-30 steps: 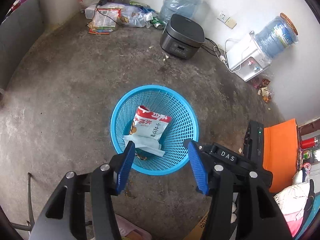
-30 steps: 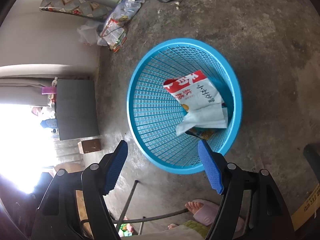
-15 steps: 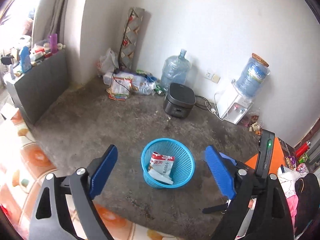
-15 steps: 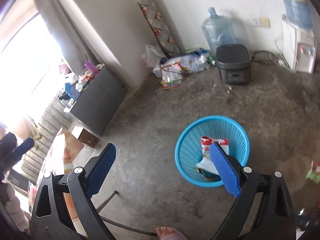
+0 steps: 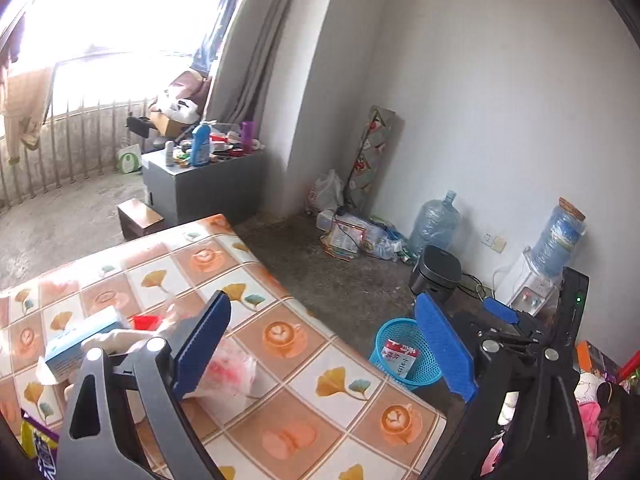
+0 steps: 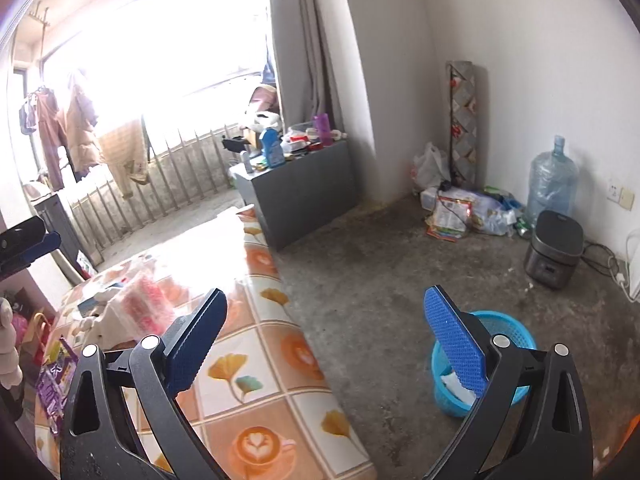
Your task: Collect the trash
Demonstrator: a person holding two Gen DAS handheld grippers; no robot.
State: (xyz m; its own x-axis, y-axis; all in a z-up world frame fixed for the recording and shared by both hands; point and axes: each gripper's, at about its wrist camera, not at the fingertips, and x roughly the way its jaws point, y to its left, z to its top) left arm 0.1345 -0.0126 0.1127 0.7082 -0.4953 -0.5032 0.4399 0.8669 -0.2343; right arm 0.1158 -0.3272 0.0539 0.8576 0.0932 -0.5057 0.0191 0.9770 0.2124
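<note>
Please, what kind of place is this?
Probably a lived-in room of a home: a table with a patterned cloth, a rice cooker on the bare floor, and clothes hanging by a bright window.

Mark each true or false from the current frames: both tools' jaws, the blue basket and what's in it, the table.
1. Both tools hold nothing. True: the left tool and right tool stand wide with nothing between the fingers.
2. The blue basket sits on the table. False: it stands on the concrete floor, beside the table.
3. The basket is empty. False: a red-and-white wrapper lies in it.
4. A clear plastic bag with red print lies on the table. True.
5. The tablecloth is plain white. False: it shows orange squares, leaves and coffee cups.
</note>
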